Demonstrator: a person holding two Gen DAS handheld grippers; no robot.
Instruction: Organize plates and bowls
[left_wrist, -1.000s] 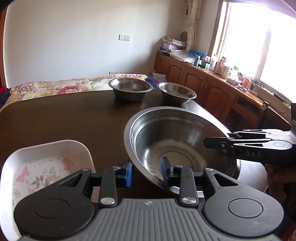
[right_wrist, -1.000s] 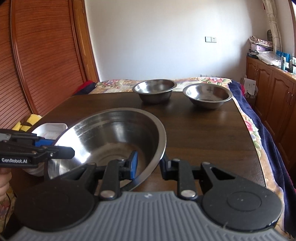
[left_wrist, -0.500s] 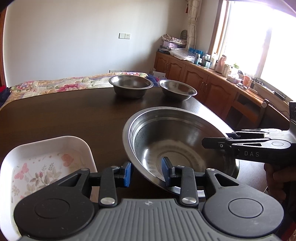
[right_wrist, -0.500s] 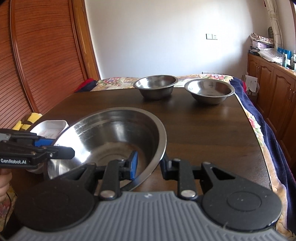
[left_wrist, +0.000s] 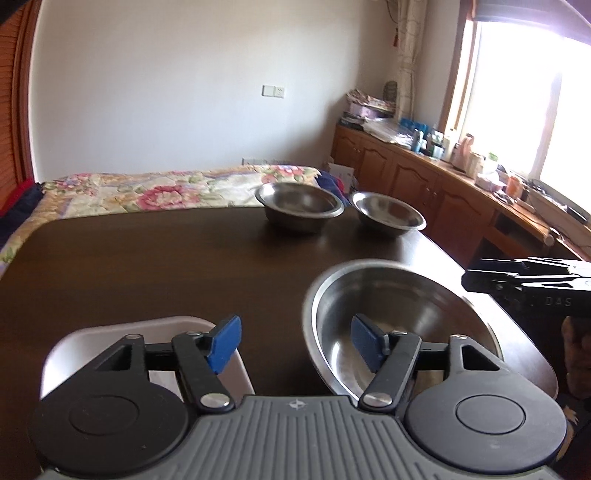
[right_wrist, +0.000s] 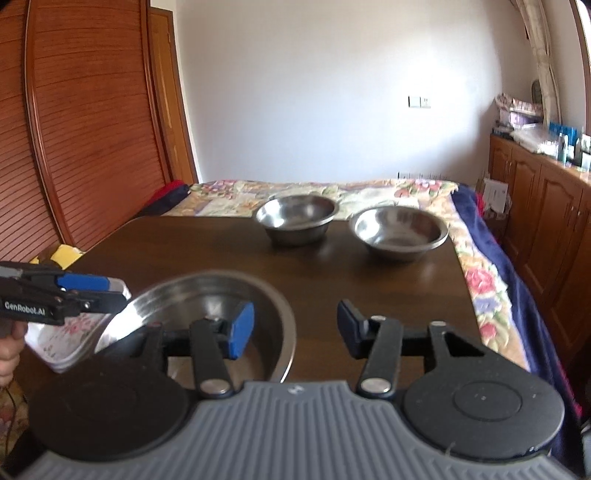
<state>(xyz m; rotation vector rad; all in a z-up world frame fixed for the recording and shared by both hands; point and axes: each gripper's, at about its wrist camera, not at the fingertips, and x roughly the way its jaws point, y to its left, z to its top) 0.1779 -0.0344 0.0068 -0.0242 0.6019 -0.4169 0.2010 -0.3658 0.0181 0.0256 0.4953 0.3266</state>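
A large steel bowl (left_wrist: 399, 306) (right_wrist: 192, 299) rests on the dark wooden table (left_wrist: 147, 266) near its front edge. My left gripper (left_wrist: 295, 345) is open: one blue pad hangs over the bowl's near rim, the other over a white floral dish (left_wrist: 147, 328) (right_wrist: 62, 339) to the bowl's left. My right gripper (right_wrist: 295, 328) is open too, with its left pad over the bowl and its right pad over bare table. Each gripper also shows from the side in the other view, the right gripper (left_wrist: 469, 278) and the left gripper (right_wrist: 118, 291). Two smaller steel bowls (right_wrist: 297, 218) (right_wrist: 399, 230) stand side by side at the far edge.
A bed with a flowered cover (left_wrist: 147, 188) lies beyond the table. Wooden cabinets (left_wrist: 424, 181) with cluttered tops run along the right under a bright window. Slatted wooden doors (right_wrist: 74, 147) stand on the left. A hand (right_wrist: 7, 350) holds the left gripper.
Both grippers have opened and let go of the large bowl's rim. The bowl now sits lower, on the table, and both grippers have drawn back a little from it.
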